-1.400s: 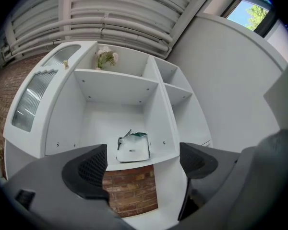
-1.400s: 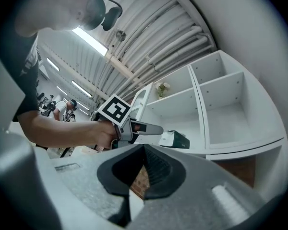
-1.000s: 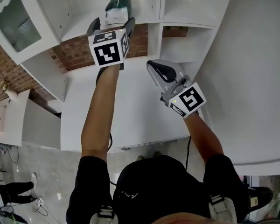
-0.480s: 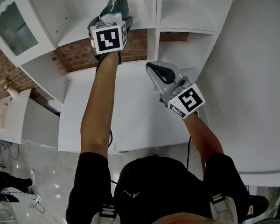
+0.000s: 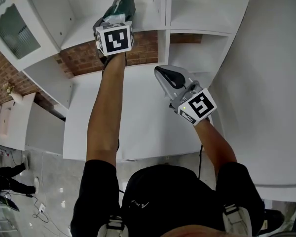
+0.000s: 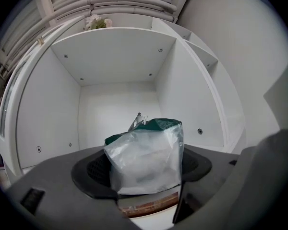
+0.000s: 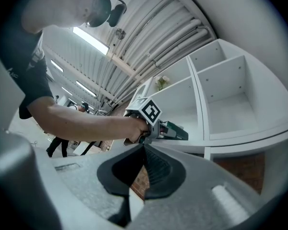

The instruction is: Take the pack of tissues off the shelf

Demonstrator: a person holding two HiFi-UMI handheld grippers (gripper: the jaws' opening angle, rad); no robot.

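Left gripper (image 5: 114, 22): we hold it raised into the left open compartment of white shelf unit (image 5: 84, 28). Below shelf, strip of brick wall (image 5: 79, 58), then white desktop (image 5: 138, 117). Over desktop we hold right gripper (image 5: 164, 75), jaws pressed together, nothing between, well apart from pack. Pack of tissues (image 6: 144, 162) stands on compartment floor, directly between left jaws, clear wrap toward us, green part behind. Left jaws closing, pads touching pack's two sides.

No legible text or labels
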